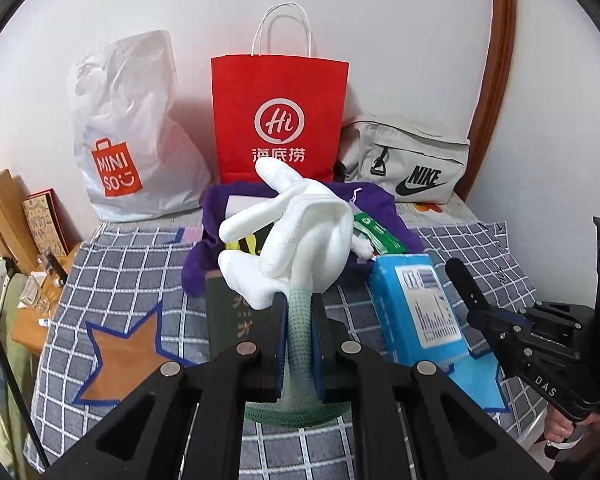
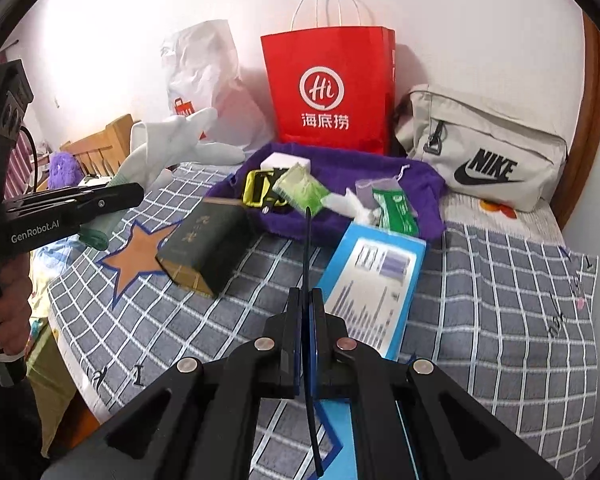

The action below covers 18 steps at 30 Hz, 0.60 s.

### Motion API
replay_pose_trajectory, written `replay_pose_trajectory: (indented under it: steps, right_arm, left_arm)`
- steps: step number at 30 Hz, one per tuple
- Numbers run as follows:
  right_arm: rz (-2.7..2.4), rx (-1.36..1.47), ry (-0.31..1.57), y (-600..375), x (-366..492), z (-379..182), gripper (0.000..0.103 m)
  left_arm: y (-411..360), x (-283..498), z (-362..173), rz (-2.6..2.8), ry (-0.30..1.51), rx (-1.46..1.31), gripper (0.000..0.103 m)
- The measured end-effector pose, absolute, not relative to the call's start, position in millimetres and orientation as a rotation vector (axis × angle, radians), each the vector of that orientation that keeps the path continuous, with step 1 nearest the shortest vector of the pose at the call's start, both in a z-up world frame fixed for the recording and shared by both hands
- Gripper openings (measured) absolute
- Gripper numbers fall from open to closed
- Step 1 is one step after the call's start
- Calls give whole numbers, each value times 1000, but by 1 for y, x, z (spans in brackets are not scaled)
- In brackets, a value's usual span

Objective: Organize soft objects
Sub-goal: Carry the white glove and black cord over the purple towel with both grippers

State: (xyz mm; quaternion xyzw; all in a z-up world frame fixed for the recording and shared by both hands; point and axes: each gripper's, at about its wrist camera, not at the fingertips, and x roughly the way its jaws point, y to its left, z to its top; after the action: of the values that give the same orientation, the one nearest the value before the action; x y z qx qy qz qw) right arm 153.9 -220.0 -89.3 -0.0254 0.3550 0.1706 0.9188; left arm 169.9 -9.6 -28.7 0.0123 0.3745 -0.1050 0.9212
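My left gripper (image 1: 298, 300) is shut on the green knitted cuff of a white glove (image 1: 296, 216), which stands up over the checked bedspread (image 1: 132, 272). In the right wrist view the glove (image 2: 172, 144) sticks out of that gripper (image 2: 138, 192) at the left. My right gripper (image 2: 308, 296) is shut on a thin black cord (image 2: 308, 248). A small green pouch (image 2: 300, 190) hangs at the cord's far end, above a purple towel (image 2: 340, 172). The right gripper (image 1: 456, 270) also shows at the right edge of the left wrist view.
Against the wall stand a white Miniso bag (image 1: 128, 128), a red paper bag (image 1: 278, 116) and a grey Nike bag (image 1: 412, 164). A dark green book (image 2: 208, 248), a blue pack (image 2: 372, 280), a green packet (image 2: 396, 208) and a yellow-black item (image 2: 260, 190) lie on the bed.
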Motion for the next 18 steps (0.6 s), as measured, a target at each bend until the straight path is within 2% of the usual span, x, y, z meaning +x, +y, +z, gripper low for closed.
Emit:
replay_pose_trajectory:
  steps: [18]
  right_arm:
    - [323,-33,689,-234,225,-65,3]
  left_arm:
    - [-9,225,-22,-179,770,3,11]
